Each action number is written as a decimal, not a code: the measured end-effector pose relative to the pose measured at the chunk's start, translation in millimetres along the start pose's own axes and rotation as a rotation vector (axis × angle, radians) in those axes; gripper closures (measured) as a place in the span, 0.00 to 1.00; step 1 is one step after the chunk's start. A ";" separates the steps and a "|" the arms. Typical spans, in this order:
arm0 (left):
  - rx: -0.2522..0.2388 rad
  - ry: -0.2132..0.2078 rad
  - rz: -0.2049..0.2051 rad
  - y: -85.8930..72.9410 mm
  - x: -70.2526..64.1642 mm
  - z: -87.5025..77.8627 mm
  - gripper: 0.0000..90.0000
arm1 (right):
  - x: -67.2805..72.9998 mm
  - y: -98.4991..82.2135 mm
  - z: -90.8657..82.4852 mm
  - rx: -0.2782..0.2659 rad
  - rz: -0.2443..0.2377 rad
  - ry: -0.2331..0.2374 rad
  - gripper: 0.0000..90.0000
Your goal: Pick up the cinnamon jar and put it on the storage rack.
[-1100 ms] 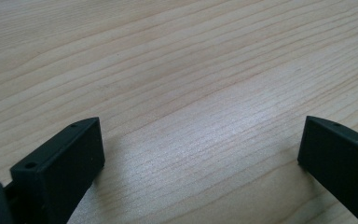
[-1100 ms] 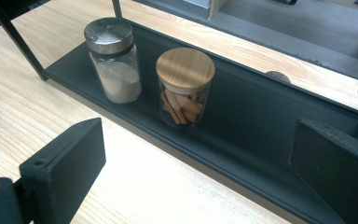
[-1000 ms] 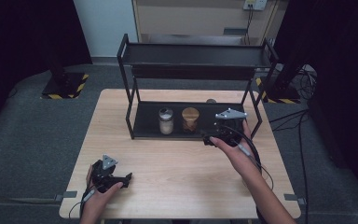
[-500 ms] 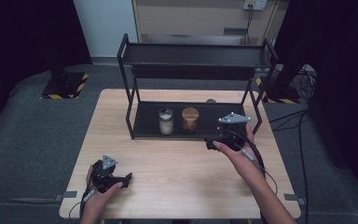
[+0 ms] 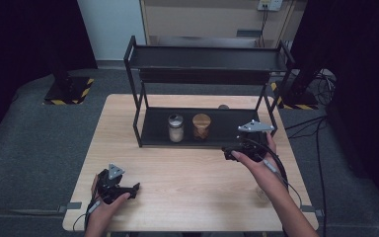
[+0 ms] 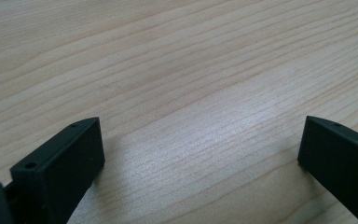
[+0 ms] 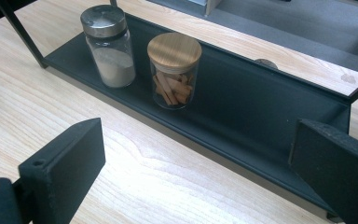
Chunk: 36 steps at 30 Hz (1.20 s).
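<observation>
With your right claw (image 7: 196, 172) spread wide and empty, an angled reach could topple the wooden-lidded jar (image 7: 175, 70) ahead-left into the shaker (image 7: 108, 46) beside it.

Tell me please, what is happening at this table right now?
A person holds a two-jaw gripper in each hand at a wooden table. The right gripper is open and empty, near the lower shelf of a black rack, where a metal-lidded jar and a wooden-lidded jar stand side by side. The left gripper is open, low over the table's near edge.
</observation>
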<state>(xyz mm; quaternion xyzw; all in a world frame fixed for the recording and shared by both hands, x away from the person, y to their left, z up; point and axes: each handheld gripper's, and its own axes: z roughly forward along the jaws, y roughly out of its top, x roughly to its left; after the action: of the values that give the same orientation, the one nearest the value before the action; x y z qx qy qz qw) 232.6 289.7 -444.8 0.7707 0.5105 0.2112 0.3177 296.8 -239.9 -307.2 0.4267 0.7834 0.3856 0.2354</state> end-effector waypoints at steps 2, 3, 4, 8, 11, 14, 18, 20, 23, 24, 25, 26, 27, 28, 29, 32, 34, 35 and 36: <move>0.000 0.000 0.000 0.0 0.0 0.0 0.00 | -0.7 -1.1 -1.5 0.001 0.001 0.000 0.04; 0.000 0.000 0.000 0.0 0.0 0.0 0.00 | -0.9 -1.6 -2.3 0.003 0.000 -0.001 0.04; 0.000 0.000 0.000 0.0 0.0 0.0 0.00 | -1.3 -2.2 -2.7 0.003 -0.002 0.000 0.04; 0.000 0.000 0.000 0.0 0.0 0.0 0.00 | -2.7 -4.1 -5.5 0.004 -0.001 -0.002 0.04; 0.000 0.000 0.000 0.0 0.0 0.0 0.00 | -3.9 -5.5 -7.9 0.002 0.004 -0.004 0.04; 0.000 0.000 0.000 0.0 0.0 0.0 0.00 | -5.5 -6.3 -10.9 0.001 0.006 -0.005 0.04; 0.000 0.000 0.000 0.0 0.0 0.0 0.00 | -7.9 -7.8 -16.0 -0.006 0.009 -0.007 0.04; 0.000 0.000 0.000 0.0 0.0 0.0 0.00 | -8.8 -8.6 -18.3 -0.006 0.015 -0.009 0.04; 0.000 0.000 0.000 0.0 0.0 0.0 0.00 | -10.9 -10.4 -21.5 -0.006 0.014 -0.011 0.04; 0.000 0.000 0.000 0.0 0.0 0.0 0.00 | -11.4 -11.3 -22.6 -0.006 0.017 -0.012 0.04; 0.000 0.000 0.000 0.0 0.0 0.0 0.00 | -12.3 -12.0 -23.4 -0.005 0.015 -0.013 0.04; 0.000 0.000 0.000 -0.1 0.0 0.0 0.00 | -12.8 -12.7 -24.2 -0.004 0.018 -0.014 0.04; 0.000 0.000 0.000 0.0 0.0 0.0 0.00 | -13.5 -13.6 -25.1 -0.004 0.023 -0.013 0.04; 0.000 0.000 0.000 0.0 0.0 0.0 0.00 | -14.1 -14.5 -25.8 -0.003 0.021 -0.015 0.04; 0.000 0.000 0.000 0.0 0.0 0.0 0.00 | -14.5 -15.7 -26.5 -0.005 0.022 -0.016 0.04; 0.000 0.000 0.000 -0.1 0.0 0.0 0.00 | -16.2 -18.2 -28.9 -0.005 0.029 -0.018 0.04; 0.000 0.000 0.000 -0.1 0.0 0.0 0.00 | -17.8 -19.8 -30.5 -0.007 0.028 -0.019 0.04; 0.000 0.000 0.000 0.0 0.0 0.0 0.00 | -18.1 -20.3 -31.3 -0.007 0.033 -0.021 0.04; 0.000 0.000 0.000 -0.1 0.0 0.0 0.00 | -18.8 -21.2 -32.0 -0.008 0.033 -0.024 0.04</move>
<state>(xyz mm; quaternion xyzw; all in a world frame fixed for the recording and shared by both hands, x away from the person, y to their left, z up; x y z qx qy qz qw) 232.5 289.7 -444.9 0.7705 0.5106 0.2112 0.3178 273.9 -276.0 -304.5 0.4432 0.7719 0.3874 0.2400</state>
